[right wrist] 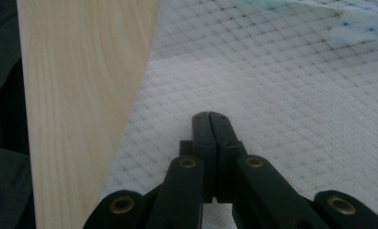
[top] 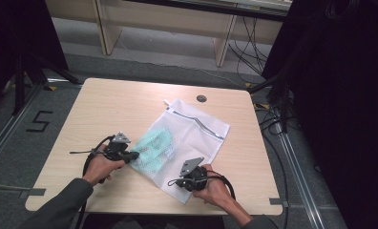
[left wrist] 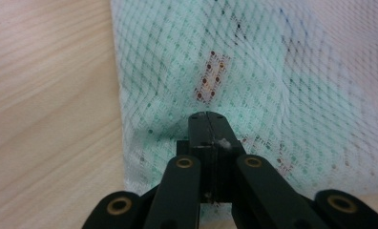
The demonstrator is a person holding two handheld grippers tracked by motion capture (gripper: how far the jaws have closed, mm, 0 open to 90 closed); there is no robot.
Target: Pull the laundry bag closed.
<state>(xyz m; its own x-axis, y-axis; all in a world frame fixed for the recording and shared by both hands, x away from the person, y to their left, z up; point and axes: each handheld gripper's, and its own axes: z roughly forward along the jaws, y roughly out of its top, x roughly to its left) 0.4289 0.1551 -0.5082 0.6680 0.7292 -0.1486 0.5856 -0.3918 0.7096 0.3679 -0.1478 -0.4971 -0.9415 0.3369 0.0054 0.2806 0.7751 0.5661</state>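
My left tool [left wrist: 207, 117] has its jaws pressed flat together, with the tips on the white net bag [top: 187, 138]. I cannot tell if any net is pinched between them. It sits at the bag's left edge, right over the green cloth [top: 153, 145] inside the bag. My right tool [right wrist: 209, 117] is closed tight too, resting on the bag's near corner, and I cannot tell if it holds any net. The bag lies flat in the middle of the pale wood worktop [top: 110, 105], with its zip [top: 201, 124] at the far end.
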